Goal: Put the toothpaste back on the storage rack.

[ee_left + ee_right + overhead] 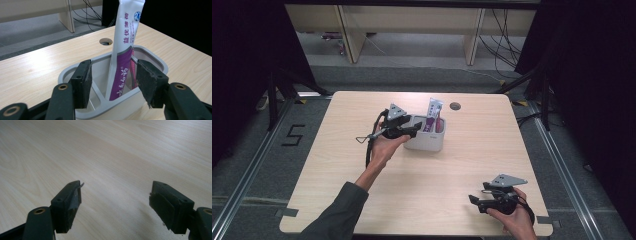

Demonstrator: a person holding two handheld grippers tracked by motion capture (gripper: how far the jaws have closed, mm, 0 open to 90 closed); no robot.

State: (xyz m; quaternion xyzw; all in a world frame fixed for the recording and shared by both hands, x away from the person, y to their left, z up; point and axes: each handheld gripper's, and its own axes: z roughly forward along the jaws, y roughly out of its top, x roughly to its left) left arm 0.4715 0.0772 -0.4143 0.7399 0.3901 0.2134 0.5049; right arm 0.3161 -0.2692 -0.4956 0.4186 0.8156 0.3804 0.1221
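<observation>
A white and purple toothpaste tube [434,112] stands upright in a light grey divided holder [428,142] near the table's middle back. My left gripper [416,129] is at the holder's left end, level with its rim. In the left gripper view its jaws [114,68] stand apart over the holder's rim [155,60], and the tube [125,50] rises in the compartment just beyond them, untouched by the pads. Something pink [133,72] stands behind the tube. My right gripper [473,201] rests near the front right corner, open [116,192] over bare wood.
A round cable hole [455,106] lies in the tabletop behind the holder. The wooden table [362,200] is bare around both hands. Beyond its far edge are grey floor, desk legs and loose cables.
</observation>
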